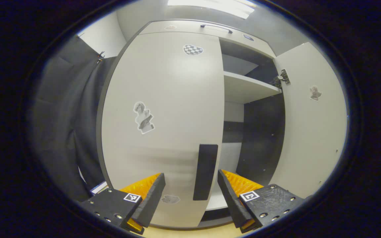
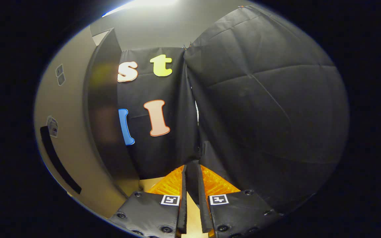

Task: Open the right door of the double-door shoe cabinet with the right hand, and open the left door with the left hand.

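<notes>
In the left gripper view the left gripper [image 1: 191,185] sits nearest, its two fingers spread wide with nothing between them but the dark vertical handle [image 1: 205,172] of the left door [image 1: 164,132]. The handle stands in the gap; whether either finger touches it cannot be told. The left door is shut or nearly so and carries a figure sticker [image 1: 143,117] at mid-height and a checkered sticker [image 1: 193,49] near its top. Beyond its edge the shoe cabinet [image 1: 260,132] lies open, showing a pale shelf [image 1: 245,87] and a dark inner wall. The right door [image 1: 309,122] is swung out wide on its hinge [image 1: 282,77].

In the right gripper view the right gripper [image 2: 190,172] has its fingers nearly together, a thin slit between the tips, and grips nothing. To its left the right door [image 2: 68,132] stands open, with a dark handle [image 2: 58,162] low on its face. Black cloth [image 2: 260,109] hangs behind.
</notes>
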`<state>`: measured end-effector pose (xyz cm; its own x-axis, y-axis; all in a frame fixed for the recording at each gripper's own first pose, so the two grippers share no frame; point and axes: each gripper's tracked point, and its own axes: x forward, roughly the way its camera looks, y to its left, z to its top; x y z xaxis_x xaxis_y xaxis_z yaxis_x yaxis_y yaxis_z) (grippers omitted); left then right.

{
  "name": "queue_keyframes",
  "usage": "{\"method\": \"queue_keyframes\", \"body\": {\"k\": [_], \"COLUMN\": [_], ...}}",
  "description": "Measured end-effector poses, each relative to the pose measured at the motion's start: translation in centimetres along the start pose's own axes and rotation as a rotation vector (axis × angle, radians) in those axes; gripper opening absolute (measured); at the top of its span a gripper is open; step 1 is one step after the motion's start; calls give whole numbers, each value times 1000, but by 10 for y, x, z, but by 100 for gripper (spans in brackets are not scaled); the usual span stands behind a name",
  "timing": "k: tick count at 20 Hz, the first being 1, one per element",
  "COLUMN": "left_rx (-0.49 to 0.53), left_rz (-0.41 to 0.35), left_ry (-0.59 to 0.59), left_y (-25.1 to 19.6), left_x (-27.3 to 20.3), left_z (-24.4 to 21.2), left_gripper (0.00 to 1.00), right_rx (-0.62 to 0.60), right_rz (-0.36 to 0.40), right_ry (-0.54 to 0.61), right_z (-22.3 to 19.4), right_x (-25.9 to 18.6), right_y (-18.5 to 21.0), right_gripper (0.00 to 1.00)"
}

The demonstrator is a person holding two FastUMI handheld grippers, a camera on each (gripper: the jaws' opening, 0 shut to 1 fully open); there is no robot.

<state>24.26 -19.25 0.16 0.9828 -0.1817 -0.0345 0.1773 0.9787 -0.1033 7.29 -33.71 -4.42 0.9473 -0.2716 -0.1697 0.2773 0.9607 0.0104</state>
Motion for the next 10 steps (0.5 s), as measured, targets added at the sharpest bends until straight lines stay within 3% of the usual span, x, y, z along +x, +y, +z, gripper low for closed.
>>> {"method": "queue_keyframes", "body": {"k": [3,7,9,10], "left_rx": [-1,-2,-2,-21], "left_rz": [24,100,122,127], "left_ry": [14,6,12,9], "left_y": [-12,-14,-16,-18], "left_x": [16,33,39,40], "left_z": [-1,1,-1,-1], "left_gripper": [93,93,91,70], "right_rx": [-10,-118,-161,-161], "right_rz": [49,9,7,26], "right_ry": [22,43,42,49], "right_z": [-3,-13,-17,-18], "right_x": [37,78,88,96], "right_y": [10,1,-2,3], "right_gripper": [53,98,98,98]}}
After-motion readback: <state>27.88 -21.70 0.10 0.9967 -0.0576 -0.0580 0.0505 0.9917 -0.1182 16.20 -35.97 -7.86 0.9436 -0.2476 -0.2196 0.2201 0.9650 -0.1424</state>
